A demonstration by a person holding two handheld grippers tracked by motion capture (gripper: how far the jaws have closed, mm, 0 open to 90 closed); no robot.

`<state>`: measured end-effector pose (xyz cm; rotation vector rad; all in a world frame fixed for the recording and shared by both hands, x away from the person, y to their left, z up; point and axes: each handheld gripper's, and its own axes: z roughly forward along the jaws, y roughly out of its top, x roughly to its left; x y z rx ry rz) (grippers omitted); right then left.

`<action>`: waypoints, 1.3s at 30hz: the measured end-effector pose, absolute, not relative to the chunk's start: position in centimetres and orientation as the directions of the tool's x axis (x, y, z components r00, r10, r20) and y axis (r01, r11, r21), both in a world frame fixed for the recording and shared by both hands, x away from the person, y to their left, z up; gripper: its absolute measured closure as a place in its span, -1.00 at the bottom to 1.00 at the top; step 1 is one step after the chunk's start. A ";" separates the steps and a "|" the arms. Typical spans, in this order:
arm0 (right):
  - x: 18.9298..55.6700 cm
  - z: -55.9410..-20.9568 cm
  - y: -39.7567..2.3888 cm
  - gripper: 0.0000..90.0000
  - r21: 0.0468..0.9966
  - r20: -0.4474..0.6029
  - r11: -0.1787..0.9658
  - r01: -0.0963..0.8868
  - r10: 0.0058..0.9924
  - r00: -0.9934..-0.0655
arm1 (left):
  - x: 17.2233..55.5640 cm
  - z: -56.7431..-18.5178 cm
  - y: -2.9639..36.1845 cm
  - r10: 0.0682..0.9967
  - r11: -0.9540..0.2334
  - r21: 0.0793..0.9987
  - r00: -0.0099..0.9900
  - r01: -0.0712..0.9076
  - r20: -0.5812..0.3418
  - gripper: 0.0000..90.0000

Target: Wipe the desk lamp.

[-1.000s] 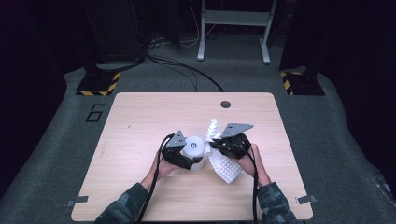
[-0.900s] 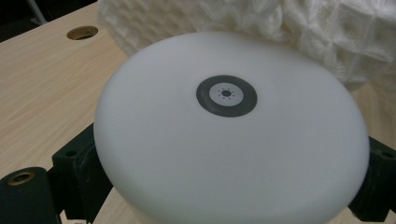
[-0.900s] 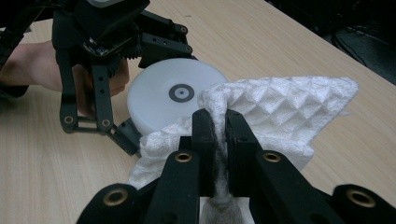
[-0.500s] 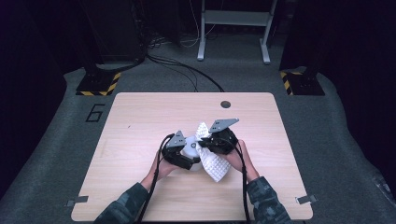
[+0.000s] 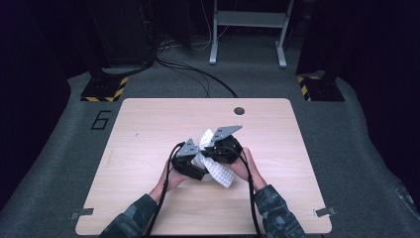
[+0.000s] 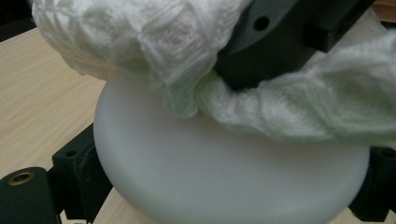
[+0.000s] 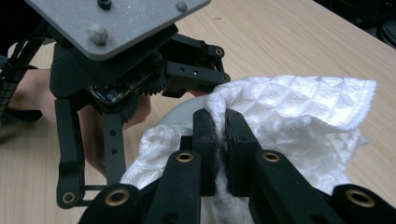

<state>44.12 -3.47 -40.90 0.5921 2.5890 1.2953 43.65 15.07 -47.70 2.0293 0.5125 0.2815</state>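
The left tongs (image 5: 198, 161) stand wide, clamped on a white disc (image 6: 224, 172) held just above the counter (image 5: 148, 129) near its front middle. The right tongs (image 7: 219, 135) are closed tight on a fold of white cloth (image 7: 299, 112), which drapes over the disc's top.

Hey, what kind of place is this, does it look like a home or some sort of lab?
Most likely a lab or recording studio: a lone wooden table on grey carpet, hazard-striped stand bases, loose floor cables and a dark surround.
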 end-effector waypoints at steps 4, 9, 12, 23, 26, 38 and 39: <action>44.1 -40.9 -3.3 0.89 0.801 0.012 0.537 0.264 0.426 -0.904 | 43.6 -47.8 15.0 0.474 -0.417 0.877 0.880 0.239 -0.015 -0.80; 44.0 -40.9 -2.9 0.89 0.801 0.004 0.543 0.251 0.414 -0.910 | 43.7 -47.7 15.0 0.473 -0.421 0.877 0.881 0.231 -0.005 -0.81; 44.1 -40.9 -3.0 0.89 0.803 -0.002 0.547 0.237 0.401 -0.916 | 43.7 -47.8 15.0 0.473 -0.421 0.877 0.881 0.231 -0.005 -0.81; 44.0 -40.9 -2.3 0.89 0.807 -0.022 0.554 0.204 0.373 -0.928 | 43.6 -47.8 15.0 0.475 -0.417 0.879 0.880 0.232 -0.006 -0.80; 43.9 -40.9 -2.3 0.89 0.802 -0.025 0.561 0.206 0.376 -0.926 | 43.6 -47.8 15.1 0.470 -0.423 0.876 0.883 0.232 -0.007 -0.80; 44.0 -41.0 -3.6 0.89 0.796 -0.035 0.567 0.212 0.394 -0.919 | 43.5 -47.8 15.1 0.470 -0.414 0.878 0.882 0.241 -0.021 -0.80; 44.0 -41.0 -3.7 0.89 0.794 -0.026 0.567 0.222 0.396 -0.918 | 43.5 -47.8 15.1 0.472 -0.415 0.877 0.882 0.241 -0.019 -0.80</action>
